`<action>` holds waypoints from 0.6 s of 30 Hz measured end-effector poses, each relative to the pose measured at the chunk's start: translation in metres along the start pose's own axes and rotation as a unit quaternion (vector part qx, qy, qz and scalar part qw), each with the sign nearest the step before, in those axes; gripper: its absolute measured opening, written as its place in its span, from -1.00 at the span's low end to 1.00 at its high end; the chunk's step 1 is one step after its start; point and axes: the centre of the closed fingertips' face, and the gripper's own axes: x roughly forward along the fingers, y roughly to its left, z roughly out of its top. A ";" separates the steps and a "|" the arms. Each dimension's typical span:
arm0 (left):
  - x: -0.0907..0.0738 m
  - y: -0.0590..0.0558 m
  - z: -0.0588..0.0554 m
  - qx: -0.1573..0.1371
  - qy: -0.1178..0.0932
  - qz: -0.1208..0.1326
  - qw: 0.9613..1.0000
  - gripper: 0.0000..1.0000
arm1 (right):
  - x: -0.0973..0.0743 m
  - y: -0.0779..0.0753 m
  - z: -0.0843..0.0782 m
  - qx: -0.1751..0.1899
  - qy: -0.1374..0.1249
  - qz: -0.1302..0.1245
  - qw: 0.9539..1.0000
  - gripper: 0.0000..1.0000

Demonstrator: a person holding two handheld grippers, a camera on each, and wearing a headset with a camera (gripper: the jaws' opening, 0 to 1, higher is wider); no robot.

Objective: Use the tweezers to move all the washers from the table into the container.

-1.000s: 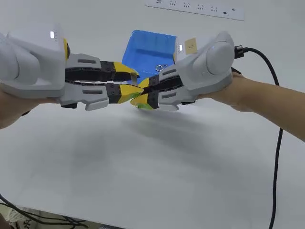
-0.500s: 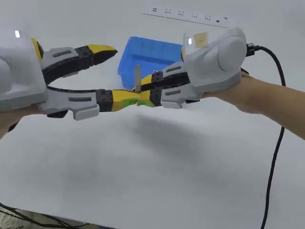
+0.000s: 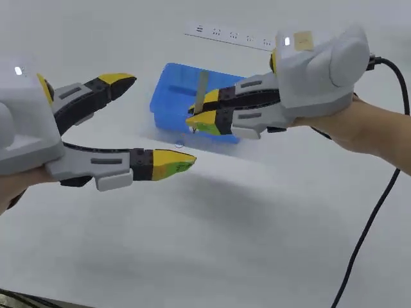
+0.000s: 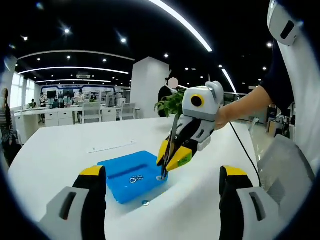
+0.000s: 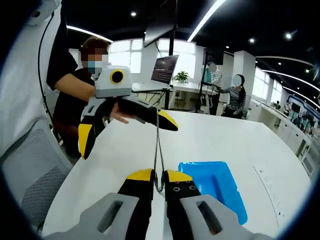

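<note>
I am holding the left claw [image 3: 160, 120] wide open over the white tabletop [image 3: 212, 244], its two yellow-tipped jaws standing well apart and gripping nothing, to the left of and nearer than the blue container [image 3: 168, 96]. The right claw [image 3: 194, 116] is clamping shut on the tweezers [image 3: 201, 90], which are sitting tilted, their upper end sticking out past the jaws. In the left gripper view the tweezers' points are reaching down at the container's near right corner; whether they are touching it I cannot tell. A few washers [image 4: 134, 179] are lying inside on the container's floor. One washer [image 4: 145, 203] is lying on the tabletop just in front of the container's near wall. A white power strip [image 3: 231, 33] is lying at the far edge, and a black cable [image 3: 379, 205] is hanging down from the right claw's body on the right.
</note>
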 end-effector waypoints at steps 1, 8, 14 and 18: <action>-0.001 0.000 -0.001 -0.002 0.001 0.001 1.000 0.99 | -0.003 -0.007 0.002 0.001 -0.004 -0.009 1.000 -0.82; -0.006 0.005 -0.010 -0.013 0.008 0.013 1.000 0.99 | -0.013 -0.050 0.007 0.020 -0.027 -0.050 0.998 -0.82; -0.011 0.007 -0.015 -0.019 0.012 0.019 1.000 0.99 | -0.009 -0.076 -0.007 0.035 -0.023 -0.069 0.997 -0.82; -0.014 0.009 -0.019 -0.023 0.020 0.024 0.999 0.99 | 0.000 -0.086 -0.026 0.052 -0.011 -0.075 0.996 -0.82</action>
